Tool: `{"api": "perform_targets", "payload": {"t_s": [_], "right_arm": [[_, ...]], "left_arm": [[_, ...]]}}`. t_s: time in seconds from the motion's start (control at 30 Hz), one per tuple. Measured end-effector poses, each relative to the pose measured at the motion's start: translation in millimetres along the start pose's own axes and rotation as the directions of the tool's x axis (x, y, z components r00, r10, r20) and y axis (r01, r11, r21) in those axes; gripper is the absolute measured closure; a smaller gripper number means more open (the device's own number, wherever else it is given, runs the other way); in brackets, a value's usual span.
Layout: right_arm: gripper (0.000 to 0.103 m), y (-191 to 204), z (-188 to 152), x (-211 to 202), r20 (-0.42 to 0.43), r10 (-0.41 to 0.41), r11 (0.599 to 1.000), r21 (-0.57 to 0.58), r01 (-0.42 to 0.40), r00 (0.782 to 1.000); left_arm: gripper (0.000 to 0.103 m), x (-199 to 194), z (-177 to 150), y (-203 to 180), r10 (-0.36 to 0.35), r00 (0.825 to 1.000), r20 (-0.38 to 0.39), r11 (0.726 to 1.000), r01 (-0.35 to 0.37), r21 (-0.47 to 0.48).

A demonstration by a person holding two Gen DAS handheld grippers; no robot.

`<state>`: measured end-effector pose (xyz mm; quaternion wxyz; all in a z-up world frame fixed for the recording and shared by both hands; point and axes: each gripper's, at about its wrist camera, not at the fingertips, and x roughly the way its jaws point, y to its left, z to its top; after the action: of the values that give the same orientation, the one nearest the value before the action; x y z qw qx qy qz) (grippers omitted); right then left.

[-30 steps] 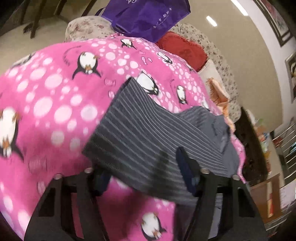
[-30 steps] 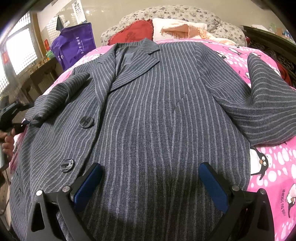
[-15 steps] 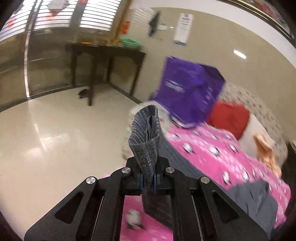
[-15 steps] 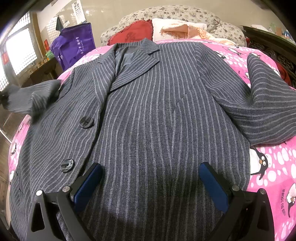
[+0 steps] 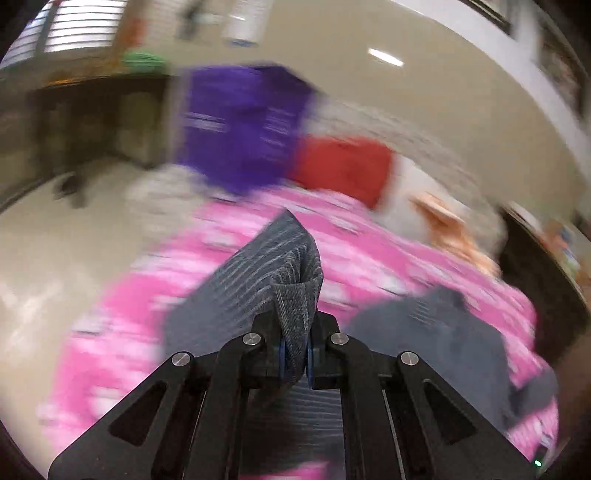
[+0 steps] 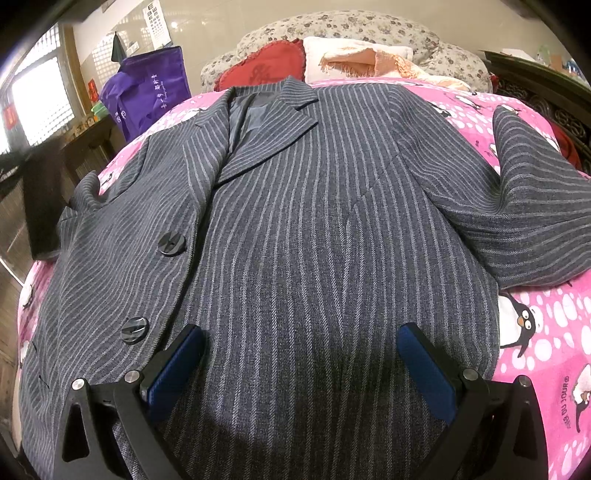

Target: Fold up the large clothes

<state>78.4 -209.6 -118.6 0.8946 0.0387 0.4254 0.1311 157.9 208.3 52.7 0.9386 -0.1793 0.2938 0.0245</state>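
Note:
A grey pinstriped jacket (image 6: 295, 229) lies face up on the pink penguin blanket (image 6: 539, 332), collar toward the headboard. Its right sleeve (image 6: 532, 229) lies bent on the blanket. My left gripper (image 5: 294, 354) is shut on the cuff of the left sleeve (image 5: 258, 280), which it holds up above the blanket (image 5: 122, 332); that view is motion blurred. In the right wrist view the lifted sleeve hangs dark at the far left (image 6: 40, 206). My right gripper (image 6: 299, 365) is open, its jaws spread wide just above the jacket's lower front.
A purple bag (image 6: 147, 96), a red cushion (image 6: 266, 66), a peach cloth (image 6: 369, 59) and floral pillows (image 6: 332, 26) sit at the bed's head. A dark wooden frame (image 6: 535, 77) runs along the right. Tiled floor (image 5: 55, 240) and a dark table (image 5: 92, 110) lie left.
My left gripper closed on the left sleeve cuff and lifted it off the bed, swinging out to the left. The right gripper has not moved.

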Motion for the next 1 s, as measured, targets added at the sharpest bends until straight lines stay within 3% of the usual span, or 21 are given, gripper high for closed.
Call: {"api": "perform_targets", "payload": {"t_s": [0.1,0.2,0.23,0.3,0.37,0.4,0.53,0.6,0.63,0.7,0.73,0.8,0.83,0.87,0.93,1.0], "right_arm": [[0.000,0,0,-1,0.002,0.003,1.000,0.002,-0.003,1.000],[0.000,0,-1,-1,0.003,0.004,1.000,0.004,-0.005,1.000],[0.000,0,-1,-2,0.003,0.005,1.000,0.004,-0.005,1.000],[0.000,0,-1,-2,0.004,0.005,1.000,0.005,-0.005,1.000],[0.000,0,-1,-2,0.005,0.006,1.000,0.006,-0.006,1.000],[0.000,0,-1,-2,0.005,0.007,1.000,0.007,-0.007,1.000],[0.000,1,-2,-2,0.002,0.004,1.000,0.006,-0.004,1.000],[0.000,1,-1,-2,-0.003,0.000,1.000,0.004,0.000,1.000],[0.000,2,0,-1,-0.008,-0.002,1.000,0.005,0.002,1.000],[0.000,4,2,0,-0.028,-0.012,1.000,0.003,0.012,1.000],[0.000,5,3,1,-0.039,-0.016,1.000,0.005,0.016,0.999],[0.000,5,6,0,-0.073,-0.014,1.000,-0.004,0.014,0.997],[0.005,5,14,-3,-0.100,-0.030,1.000,-0.012,0.029,0.995],[0.009,5,21,-11,-0.076,-0.051,0.999,-0.005,0.051,0.996],[0.010,7,43,-39,0.050,-0.026,1.000,0.017,0.025,0.998],[0.010,16,67,-60,0.148,0.112,0.993,0.031,-0.118,0.983]], "left_arm": [[0.097,35,-29,-92,-0.149,0.987,-0.068,0.983,0.155,0.101],[0.097,68,-65,-160,-0.215,0.963,-0.164,0.950,0.245,0.193],[0.096,82,-71,-173,-0.206,0.960,-0.190,0.945,0.246,0.215],[0.079,105,-104,-196,-0.135,0.955,-0.264,0.939,0.208,0.274],[0.063,117,-128,-204,-0.119,0.931,-0.344,0.937,0.220,0.270],[0.061,115,-138,-205,-0.124,0.924,-0.362,0.934,0.232,0.272],[0.054,84,-148,-202,-0.159,0.924,-0.347,0.919,0.267,0.289],[0.054,60,-145,-191,-0.178,0.933,-0.312,0.919,0.271,0.285],[0.053,47,-144,-180,-0.173,0.946,-0.274,0.922,0.253,0.292],[0.044,35,-149,-159,-0.137,0.967,-0.216,0.926,0.203,0.319],[0.044,29,-156,-142,-0.079,0.980,-0.183,0.925,0.141,0.354],[0.045,32,-167,-115,0.004,0.983,-0.182,0.926,0.065,0.373],[0.045,35,-176,-97,0.044,0.978,-0.204,0.934,0.032,0.355],[0.045,36,-183,-77,0.042,0.970,-0.240,0.956,0.031,0.293],[0.045,26,-181,-60,-0.022,0.976,-0.216,0.978,0.065,0.197],[0.045,31,-181,-56,-0.014,0.974,-0.224,0.985,0.053,0.167]]}}
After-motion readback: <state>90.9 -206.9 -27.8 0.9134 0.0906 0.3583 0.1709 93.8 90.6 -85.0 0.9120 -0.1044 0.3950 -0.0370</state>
